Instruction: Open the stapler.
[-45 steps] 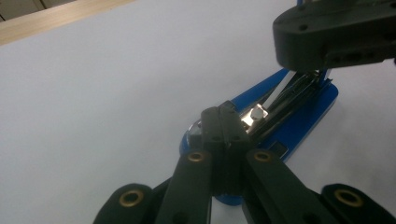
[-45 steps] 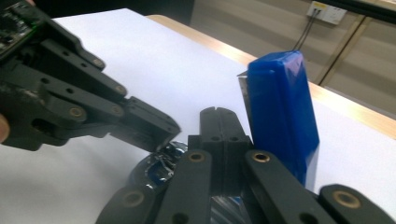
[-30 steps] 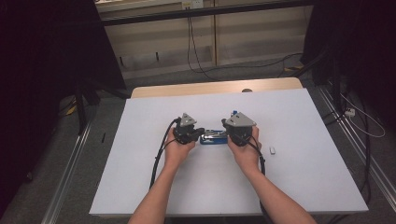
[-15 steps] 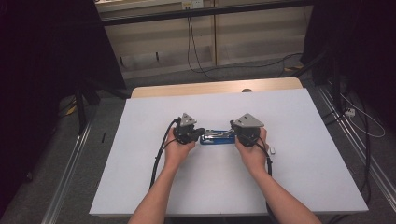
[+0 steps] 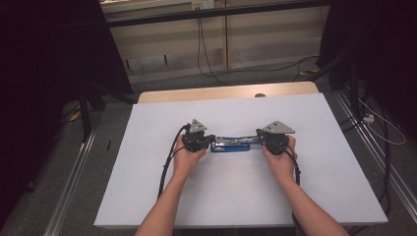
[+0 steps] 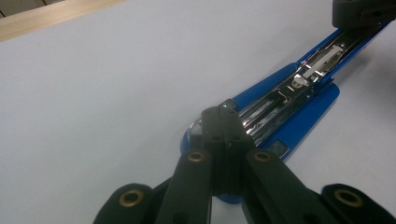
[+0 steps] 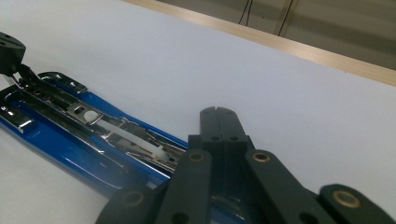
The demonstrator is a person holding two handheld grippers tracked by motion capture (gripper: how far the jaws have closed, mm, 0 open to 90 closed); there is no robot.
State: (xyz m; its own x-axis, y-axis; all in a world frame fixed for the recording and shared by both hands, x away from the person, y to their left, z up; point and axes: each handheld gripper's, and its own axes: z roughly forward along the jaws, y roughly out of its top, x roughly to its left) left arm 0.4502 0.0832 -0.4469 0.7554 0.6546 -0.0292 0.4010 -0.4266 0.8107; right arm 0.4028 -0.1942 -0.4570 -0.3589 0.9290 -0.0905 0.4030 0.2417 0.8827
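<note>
Blue stapler (image 5: pixel 235 144) lies opened flat between my tongs. Left gripper (image 6: pixel 223 128) is fully closed, tips pressing its near end; right gripper (image 7: pixel 223 126) is closed too, empty, over the far end. Risk: closed tips skid off glossy plastic, stapler pivots on the table (image 5: pixel 236 196).

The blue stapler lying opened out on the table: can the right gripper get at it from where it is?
Probably yes. The right gripper, jaws shut, already sits at one end of the stapler, with nothing between them.
</note>
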